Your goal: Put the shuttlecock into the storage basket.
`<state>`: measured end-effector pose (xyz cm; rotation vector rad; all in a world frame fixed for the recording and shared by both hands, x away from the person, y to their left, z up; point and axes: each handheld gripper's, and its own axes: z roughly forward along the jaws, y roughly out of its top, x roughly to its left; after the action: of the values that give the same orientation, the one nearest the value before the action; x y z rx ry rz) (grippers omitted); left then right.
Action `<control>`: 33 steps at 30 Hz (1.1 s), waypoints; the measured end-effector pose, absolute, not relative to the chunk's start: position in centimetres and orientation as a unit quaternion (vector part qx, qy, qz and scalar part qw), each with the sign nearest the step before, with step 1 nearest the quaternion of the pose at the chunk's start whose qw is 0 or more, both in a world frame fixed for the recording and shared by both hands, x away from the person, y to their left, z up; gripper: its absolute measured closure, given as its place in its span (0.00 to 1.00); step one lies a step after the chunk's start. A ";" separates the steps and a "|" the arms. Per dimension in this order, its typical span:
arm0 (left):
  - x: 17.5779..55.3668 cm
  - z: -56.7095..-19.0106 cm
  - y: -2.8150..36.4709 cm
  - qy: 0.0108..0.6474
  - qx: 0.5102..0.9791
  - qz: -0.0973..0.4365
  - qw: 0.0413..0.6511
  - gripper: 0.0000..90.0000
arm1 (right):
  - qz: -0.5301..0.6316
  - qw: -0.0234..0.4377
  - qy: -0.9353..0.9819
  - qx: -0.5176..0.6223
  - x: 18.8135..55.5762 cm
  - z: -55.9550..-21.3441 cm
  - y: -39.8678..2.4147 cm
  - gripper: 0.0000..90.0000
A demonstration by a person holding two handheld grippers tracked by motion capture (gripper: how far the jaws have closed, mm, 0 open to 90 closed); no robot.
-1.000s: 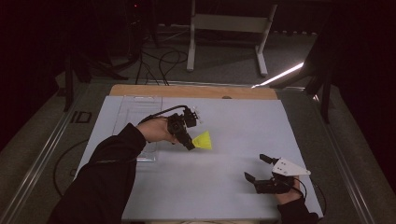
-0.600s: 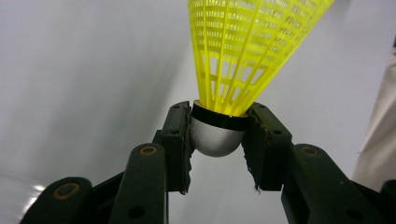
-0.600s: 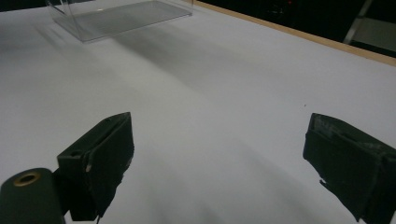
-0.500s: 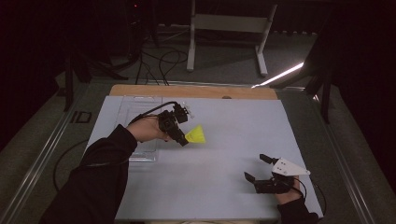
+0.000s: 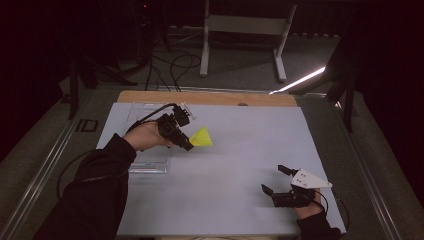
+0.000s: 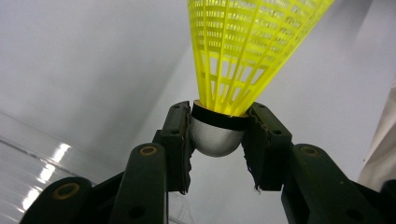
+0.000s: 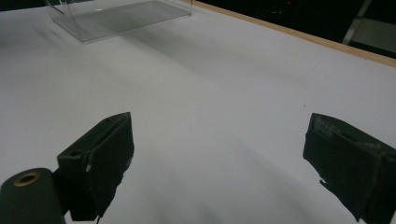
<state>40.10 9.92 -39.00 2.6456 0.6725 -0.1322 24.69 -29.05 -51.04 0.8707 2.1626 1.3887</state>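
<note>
- Left gripper [image 5: 186,144] was held above the left-centre of the table [image 5: 235,165], gripped by the person's left hand [image 5: 145,136], with a cable trailing from it.
- Its jaws were pinching a yellow shuttlecock [image 5: 201,137] by the rounded white cork [image 6: 215,137]; in the left gripper view both pads [image 6: 179,149] pressed against the sides of the cork, at the black band.
- The shuttlecock's meshed yellow skirt [image 6: 243,51] flared away from the jaws, pointing to the right in the high view. The shuttlecock was off the table surface, carried in the jaws, well apart from the right gripper.
- A clear plastic tray [image 5: 150,162] lay on the table at the left, just beside and partly under the left hand; in the right gripper view it [image 7: 116,16] sat at the far left.
- Right gripper [image 5: 277,180] rested at the near right corner of the table, held by the right hand [image 5: 307,207], grey three-cornered plate [image 5: 312,179] on top.
- Its fingers [image 7: 105,158] stood spread wide, with only bare table between them.
- The table's far edge showed a wooden strip [image 5: 205,97].
</note>
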 end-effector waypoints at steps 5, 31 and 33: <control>40.0 -38.6 10.6 0.246 0.947 -0.040 0.203 0.71 | 0.500 0.212 0.778 0.314 24.7 -51.0 -29.1 0.10; 39.1 -36.5 17.0 0.297 0.928 -0.001 0.223 0.71 | 0.500 0.212 0.778 0.315 24.7 -51.1 -29.0 0.10; 39.1 -36.5 17.0 0.297 0.928 -0.001 0.223 0.71 | 0.500 0.213 0.778 0.315 24.7 -51.1 -29.0 0.10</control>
<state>39.08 17.04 -36.50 2.5629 0.8210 -0.0037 24.73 -29.00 -51.05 0.8738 2.1611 1.3871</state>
